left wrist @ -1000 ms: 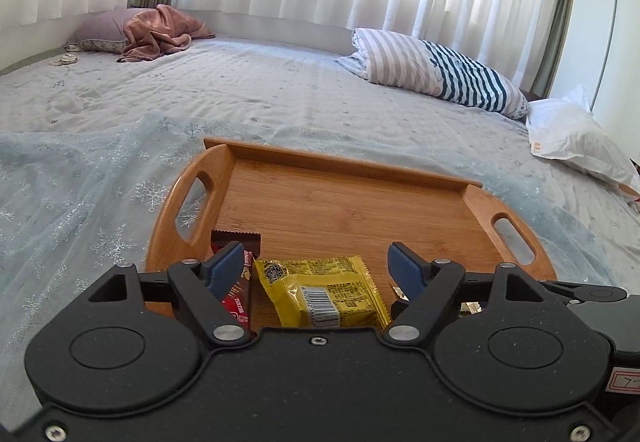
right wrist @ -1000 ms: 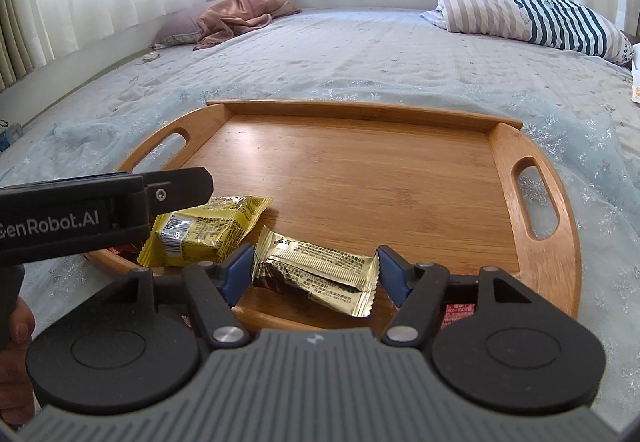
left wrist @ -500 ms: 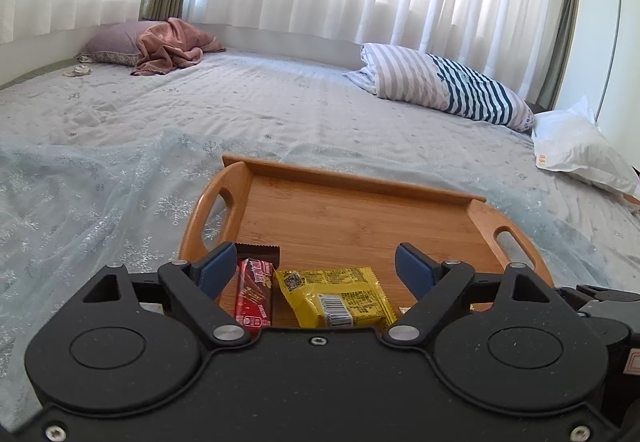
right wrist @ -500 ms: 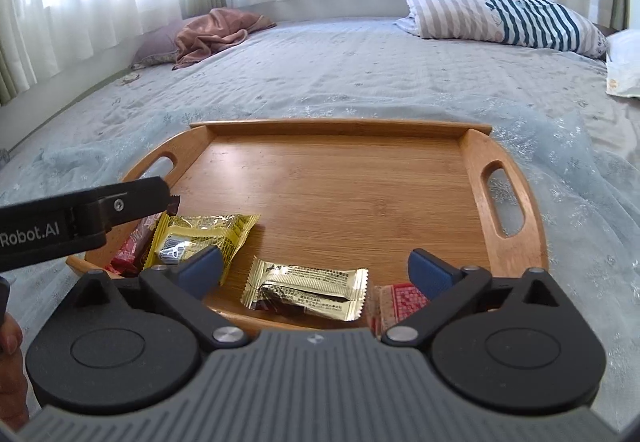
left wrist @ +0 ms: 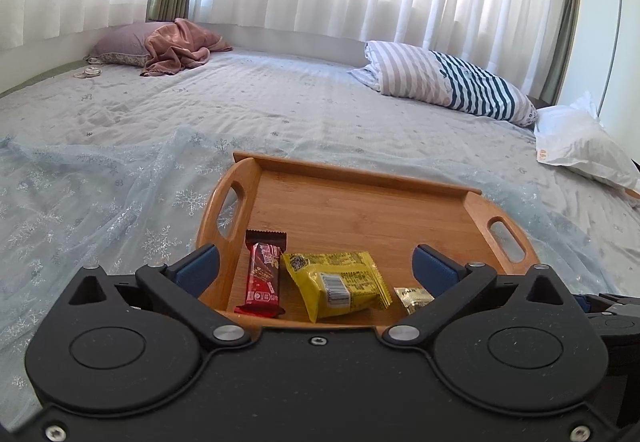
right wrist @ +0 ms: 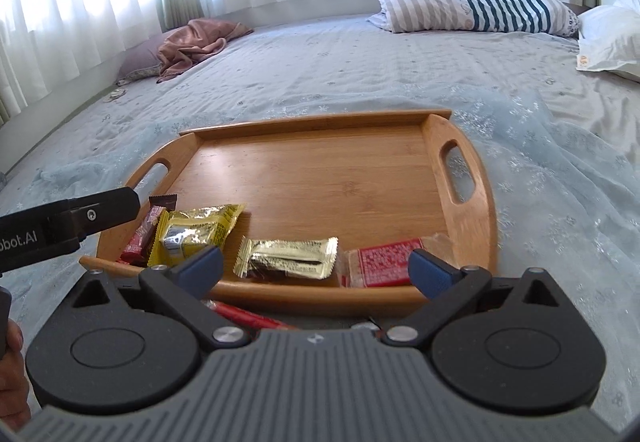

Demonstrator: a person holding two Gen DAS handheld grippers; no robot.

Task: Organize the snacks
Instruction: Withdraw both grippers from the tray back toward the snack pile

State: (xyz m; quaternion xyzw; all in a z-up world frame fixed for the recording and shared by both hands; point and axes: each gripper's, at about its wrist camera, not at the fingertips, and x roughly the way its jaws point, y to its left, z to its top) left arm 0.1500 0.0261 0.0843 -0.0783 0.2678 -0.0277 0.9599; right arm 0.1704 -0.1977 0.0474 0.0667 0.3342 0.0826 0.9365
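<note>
Right wrist view shows the right gripper (right wrist: pixel 314 268) with its jaws spread wide and nothing between the pads; they have just been opening. Ahead of it the tray (right wrist: pixel 486 209) rests on the bed (right wrist: pixel 360 61), and four snacks lie in a row along its near rim: a red bar (right wrist: pixel 140 238) at the left end, a yellow pack (right wrist: pixel 196 232) touching it, a gold pack (right wrist: pixel 288 258) beside that, and a red pack (right wrist: pixel 380 262) towards the right end. Another red wrapper (right wrist: pixel 248 318) lies off the tray, just below the near rim and partly hidden by the gripper body.

Left wrist view shows the left gripper (left wrist: pixel 316 266) likewise wide, empty and just opened, facing the red bar and yellow pack.

I judge this to be a release step, both packs set down. Next comes the wrapper outside the tray: one gripper must drop low, straddle it across its narrow side and close gently, since thin foil may slip.
</note>
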